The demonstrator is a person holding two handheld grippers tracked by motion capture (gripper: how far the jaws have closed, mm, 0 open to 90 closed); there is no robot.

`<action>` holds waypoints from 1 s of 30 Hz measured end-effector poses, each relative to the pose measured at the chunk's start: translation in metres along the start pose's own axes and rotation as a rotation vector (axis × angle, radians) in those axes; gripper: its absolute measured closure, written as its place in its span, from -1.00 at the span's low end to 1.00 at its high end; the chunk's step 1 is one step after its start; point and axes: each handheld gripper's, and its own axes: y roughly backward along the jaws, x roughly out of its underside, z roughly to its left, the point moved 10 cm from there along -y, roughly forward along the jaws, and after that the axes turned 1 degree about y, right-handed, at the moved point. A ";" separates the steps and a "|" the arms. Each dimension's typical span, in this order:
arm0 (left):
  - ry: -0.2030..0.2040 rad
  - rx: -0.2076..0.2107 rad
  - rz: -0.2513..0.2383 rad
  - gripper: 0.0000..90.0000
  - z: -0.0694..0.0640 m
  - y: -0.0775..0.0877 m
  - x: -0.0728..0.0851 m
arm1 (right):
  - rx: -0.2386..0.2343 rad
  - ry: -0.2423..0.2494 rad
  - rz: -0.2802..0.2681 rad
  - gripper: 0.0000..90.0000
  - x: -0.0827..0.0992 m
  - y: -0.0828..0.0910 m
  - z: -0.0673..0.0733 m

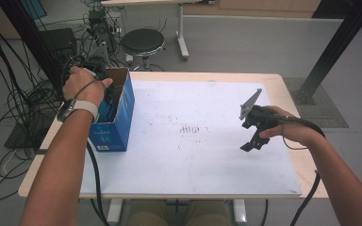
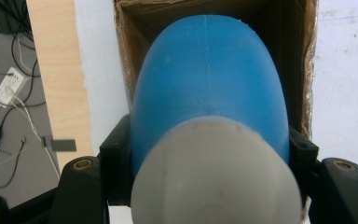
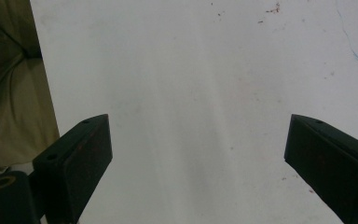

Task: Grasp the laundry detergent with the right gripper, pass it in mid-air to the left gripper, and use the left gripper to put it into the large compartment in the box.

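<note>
step: we lower a blue, grey-ended object into the open cardboard box | left tool clamped on it — perhaps a bottle | right tool wide open, empty, over the tabletop | next: release inside — then lift clear

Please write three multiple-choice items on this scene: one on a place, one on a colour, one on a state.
1. Where is the left gripper?
A over the open box
B on the stool
C at the table's right edge

2. What colour is the held object?
A red with black
B blue with a grey end
C green

3. How do the right gripper jaws stand?
A shut on a cup
B wide apart over the white sheet
C shut, with nothing between them

Answers: A, cardboard walls lie below it; B, both colours show; C is wrong, B, nothing lies between them.
</note>
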 end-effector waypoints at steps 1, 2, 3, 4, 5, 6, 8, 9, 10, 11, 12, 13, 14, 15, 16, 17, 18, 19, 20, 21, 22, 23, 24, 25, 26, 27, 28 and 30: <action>-0.003 -0.001 0.001 -0.16 0.000 -0.001 0.000 | -0.002 0.002 -0.001 -0.83 -0.001 0.000 0.000; -0.002 -0.001 0.010 -0.16 0.000 -0.002 0.001 | -0.002 0.003 -0.001 -0.83 -0.001 -0.001 0.001; -0.001 0.001 0.011 -0.16 0.000 -0.003 0.001 | -0.002 0.002 -0.002 -0.83 -0.002 -0.001 0.001; -0.001 0.001 0.011 -0.16 0.000 -0.004 0.001 | -0.003 0.003 -0.003 -0.83 -0.003 -0.001 0.001; -0.004 0.002 0.006 -0.16 -0.001 -0.005 0.001 | -0.003 0.002 -0.003 -0.83 -0.003 -0.001 0.001; -0.002 0.002 0.010 -0.16 -0.001 -0.006 0.001 | -0.003 0.002 -0.003 -0.83 -0.003 -0.001 0.001; -0.002 0.004 0.012 -0.16 -0.001 -0.008 0.001 | -0.004 0.000 -0.001 -0.83 -0.003 -0.002 0.001; -0.002 0.003 0.008 -0.16 -0.001 -0.009 0.001 | -0.004 0.000 0.000 -0.83 -0.003 -0.003 0.001; -0.003 0.002 0.015 -0.16 -0.001 -0.010 0.002 | -0.004 -0.001 0.001 -0.83 -0.003 -0.003 0.001; -0.003 0.004 0.015 -0.16 -0.001 -0.012 0.002 | -0.005 -0.001 0.000 -0.83 -0.003 -0.003 0.001; -0.003 0.001 0.011 -0.16 -0.001 -0.013 0.002 | -0.005 -0.001 0.000 -0.83 -0.003 -0.003 0.001; -0.006 0.002 0.014 -0.16 -0.001 -0.015 0.002 | -0.006 0.000 0.001 -0.83 -0.003 -0.004 0.001; -0.008 0.000 0.013 -0.16 -0.001 -0.016 0.002 | -0.007 0.002 0.002 -0.83 -0.003 -0.004 0.001; -0.012 0.002 0.010 -0.16 -0.002 -0.017 0.002 | -0.008 0.000 0.000 -0.83 -0.003 -0.004 0.001; -0.011 0.004 0.008 -0.16 -0.002 -0.018 0.002 | -0.008 0.000 0.001 -0.83 -0.003 -0.005 0.002; -0.014 0.004 0.012 -0.16 -0.002 -0.019 0.002 | -0.010 -0.003 -0.001 -0.83 -0.003 -0.005 0.002; -0.013 0.008 0.010 -0.16 -0.003 -0.021 0.002 | -0.012 -0.004 -0.002 -0.83 -0.003 -0.006 0.002; -0.014 0.007 0.011 -0.16 -0.003 -0.021 0.003 | -0.013 -0.005 0.000 -0.83 -0.002 -0.006 0.001; -0.013 0.010 0.014 -0.16 -0.003 -0.023 0.003 | -0.013 -0.008 0.000 -0.83 -0.002 -0.007 0.001; -0.013 0.009 0.016 -0.16 -0.003 -0.025 0.003 | -0.016 -0.007 -0.001 -0.83 -0.001 -0.007 0.001; -0.016 0.007 0.016 -0.16 -0.003 -0.025 0.003 | -0.017 -0.009 -0.001 -0.83 -0.001 -0.008 0.002; -0.017 0.006 0.023 -0.16 -0.003 -0.027 0.004 | -0.018 -0.008 -0.001 -0.83 -0.001 -0.009 0.002; -0.015 0.008 0.024 -0.16 -0.003 -0.028 0.004 | -0.020 -0.007 0.000 -0.83 0.000 -0.009 0.002; -0.017 0.007 0.025 -0.16 -0.003 -0.030 0.004 | -0.020 -0.009 0.001 -0.83 0.000 -0.009 0.002; -0.022 0.007 0.025 -0.16 -0.003 -0.031 0.004 | -0.018 -0.011 0.003 -0.83 0.001 -0.009 0.001; -0.019 0.008 0.030 -0.16 -0.004 -0.032 0.004 | -0.020 -0.013 0.000 -0.83 0.001 -0.009 0.001; -0.020 0.009 0.033 -0.16 -0.004 -0.034 0.004 | -0.018 -0.015 0.000 -0.83 0.001 -0.009 0.000; -0.022 0.006 0.028 -0.16 -0.004 -0.036 0.004 | -0.020 -0.014 0.000 -0.83 0.002 -0.010 0.000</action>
